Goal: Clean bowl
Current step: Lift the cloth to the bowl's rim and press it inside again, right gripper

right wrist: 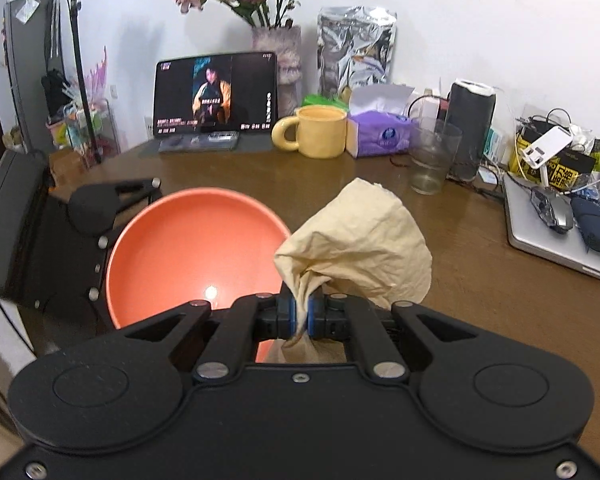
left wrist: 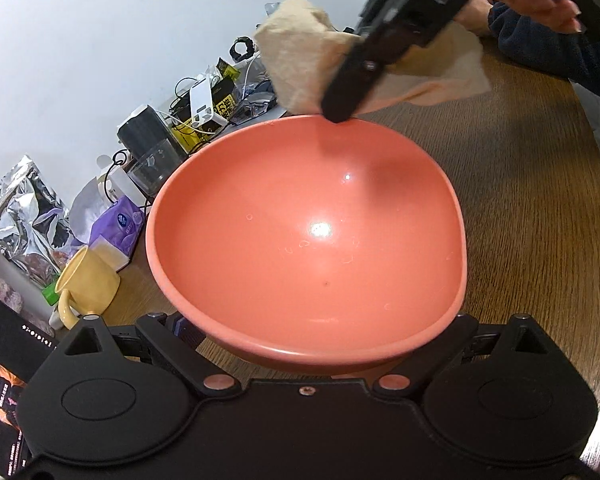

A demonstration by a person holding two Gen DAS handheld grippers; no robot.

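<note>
Along the far wall of the wooden table point(right wrist: 228, 172) stands a crowd of things: a tablet point(right wrist: 216, 94) playing a video, a vase of faded flowers point(right wrist: 278, 64), a silver foil bag point(right wrist: 356, 50), a yellow mug point(right wrist: 320, 132), a purple tissue pack point(right wrist: 380, 136), a clear glass point(right wrist: 434, 160) and a dark cylinder point(right wrist: 470, 128), with a laptop point(right wrist: 560, 236) piled with small gadgets and cables at the far right. None of it touches the salmon bowl point(left wrist: 308, 232), which sits on the table nearer me, its inside glossy with a few faint water rings and one dark speck. My left gripper point(left wrist: 304, 344) is spread wide, its fingers on either side of the bowl's near rim; whether they actually press on it I cannot tell. My right gripper point(right wrist: 300, 316) is pinched tight on a bunched cream cloth point(right wrist: 360, 240), which billows out ahead of the blue pads point(right wrist: 285, 316). Seen from the left wrist, that gripper slants down from the upper right, its tip at the bowl's far rim, the cloth hanging outside the bowl. Behind it a hand point(left wrist: 540, 4) in a dark fleece sleeve point(left wrist: 560, 48) grips the handle.
</note>
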